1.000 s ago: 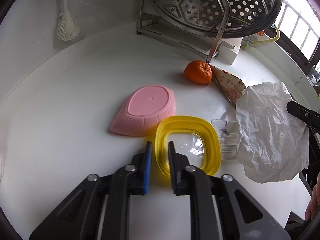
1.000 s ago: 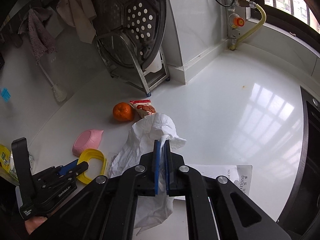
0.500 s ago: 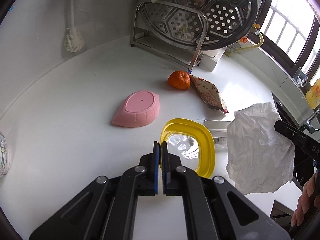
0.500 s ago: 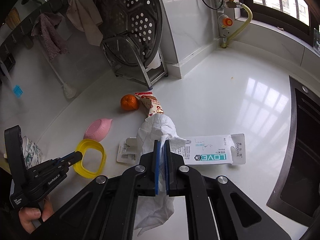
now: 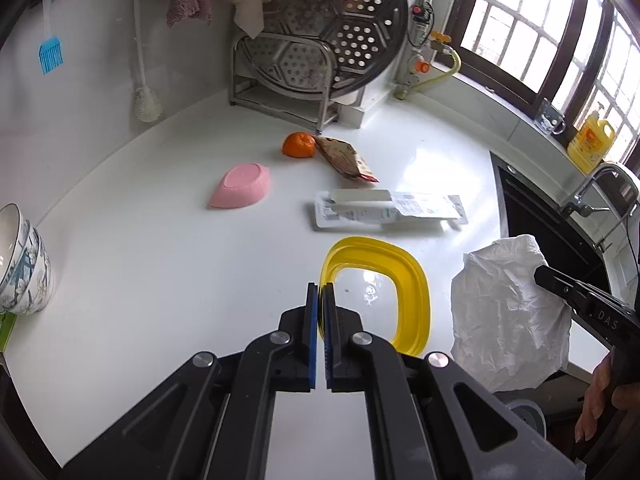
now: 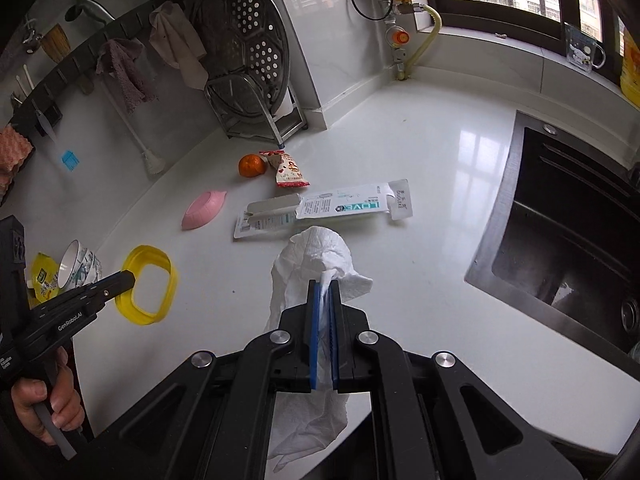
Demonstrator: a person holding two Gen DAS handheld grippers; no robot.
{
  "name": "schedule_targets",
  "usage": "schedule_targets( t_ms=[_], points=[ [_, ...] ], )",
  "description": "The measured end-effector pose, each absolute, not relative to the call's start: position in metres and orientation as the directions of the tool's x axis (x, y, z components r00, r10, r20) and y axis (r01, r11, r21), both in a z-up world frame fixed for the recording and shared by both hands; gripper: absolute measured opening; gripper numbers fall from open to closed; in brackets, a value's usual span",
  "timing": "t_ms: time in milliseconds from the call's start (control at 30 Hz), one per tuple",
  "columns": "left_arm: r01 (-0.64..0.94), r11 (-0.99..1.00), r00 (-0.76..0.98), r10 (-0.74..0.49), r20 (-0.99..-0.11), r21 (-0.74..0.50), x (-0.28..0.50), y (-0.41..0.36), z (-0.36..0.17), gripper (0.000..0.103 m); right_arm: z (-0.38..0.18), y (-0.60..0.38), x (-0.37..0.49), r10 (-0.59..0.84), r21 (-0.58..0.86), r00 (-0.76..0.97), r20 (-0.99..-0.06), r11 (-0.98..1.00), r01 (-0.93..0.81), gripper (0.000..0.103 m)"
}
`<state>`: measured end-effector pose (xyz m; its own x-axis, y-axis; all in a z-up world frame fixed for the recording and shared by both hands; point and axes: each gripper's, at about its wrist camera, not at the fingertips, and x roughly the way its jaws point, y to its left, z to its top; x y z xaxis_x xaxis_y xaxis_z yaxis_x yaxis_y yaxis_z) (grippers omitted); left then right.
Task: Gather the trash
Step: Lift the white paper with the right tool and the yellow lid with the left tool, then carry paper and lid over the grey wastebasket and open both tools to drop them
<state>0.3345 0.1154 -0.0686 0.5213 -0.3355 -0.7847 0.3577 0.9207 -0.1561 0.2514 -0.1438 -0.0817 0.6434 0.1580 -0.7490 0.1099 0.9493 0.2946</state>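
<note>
Trash was mid-carry: left gripper (image 5: 321, 300) pinched the yellow lid (image 5: 412, 280), right gripper (image 6: 324, 296) clamped crumpled paper (image 6: 316, 252) above the surface (image 5: 160, 240). Next probably called for a bin, unseen.

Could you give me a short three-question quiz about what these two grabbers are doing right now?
1. True or false: the left gripper is shut on the yellow lid.
2. What does the right gripper hold? A) the orange B) the crumpled white paper C) the pink dish
3. Fill in: beside the orange lies a snack ____.

Key: 1 true. 2 B, the crumpled white paper; the pink dish lies untouched. 3 wrapper.
</note>
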Motion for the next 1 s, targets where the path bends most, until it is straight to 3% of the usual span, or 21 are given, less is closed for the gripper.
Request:
schedule_targets(
  t_ms=[567,1000],
  points=[
    [0.584,0.785,0.365,-0.482,-0.797,-0.208,0.164,0.003,-0.074,0.003,-0.113,-0.227,0.059,0.072,0.263,0.561,-0.824,0.927,0.267,0.005],
    [0.617,0.765,0.226,-0.397,-0.890,-0.184,0.076,-0.043,-0.157,0.003,-0.193,-0.241,-0.014,0.099,0.239,0.417,-0.903,0.924,0.298,0.005]
  ],
)
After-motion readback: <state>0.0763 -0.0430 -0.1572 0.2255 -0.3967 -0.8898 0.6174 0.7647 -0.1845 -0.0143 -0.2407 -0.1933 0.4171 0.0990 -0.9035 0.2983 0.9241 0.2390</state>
